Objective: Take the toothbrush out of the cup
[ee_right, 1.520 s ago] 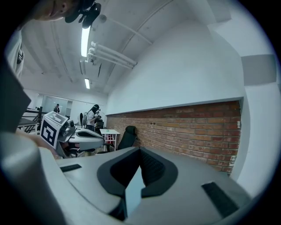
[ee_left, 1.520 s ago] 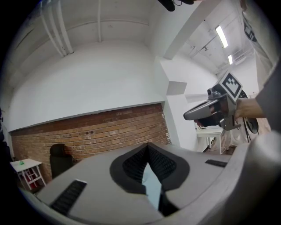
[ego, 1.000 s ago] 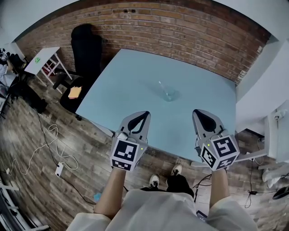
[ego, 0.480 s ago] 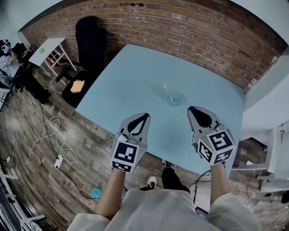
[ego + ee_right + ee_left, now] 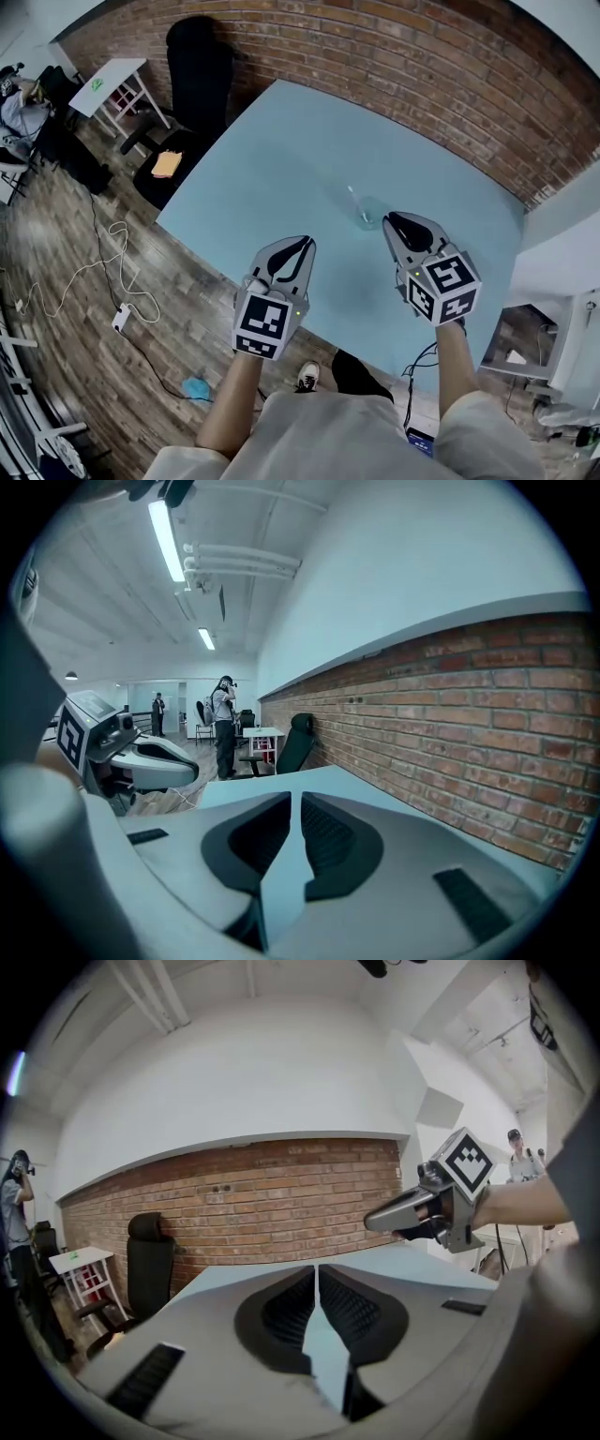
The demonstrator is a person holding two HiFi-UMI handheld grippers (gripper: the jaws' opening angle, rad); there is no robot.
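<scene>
A clear glass cup (image 5: 368, 215) stands on the light blue table (image 5: 281, 159), right of the middle. A thin pale toothbrush (image 5: 355, 199) leans out of it to the upper left. My right gripper (image 5: 392, 222) hovers just right of and nearer than the cup, its tips close to the glass. Its jaws (image 5: 292, 797) are opening, with a narrow gap and nothing between them. My left gripper (image 5: 306, 242) hangs over the table's near edge, left of the cup, jaws (image 5: 317, 1269) together and empty. Neither gripper view shows the cup.
A black office chair (image 5: 202, 56) and a small white table (image 5: 117, 80) stand at the far left by the brick wall (image 5: 422, 66). Cables (image 5: 103, 272) lie on the wooden floor. A person (image 5: 225, 726) stands far off in the room.
My right gripper has moved forward and left, from the table's near edge up to the cup. The left gripper has barely moved.
</scene>
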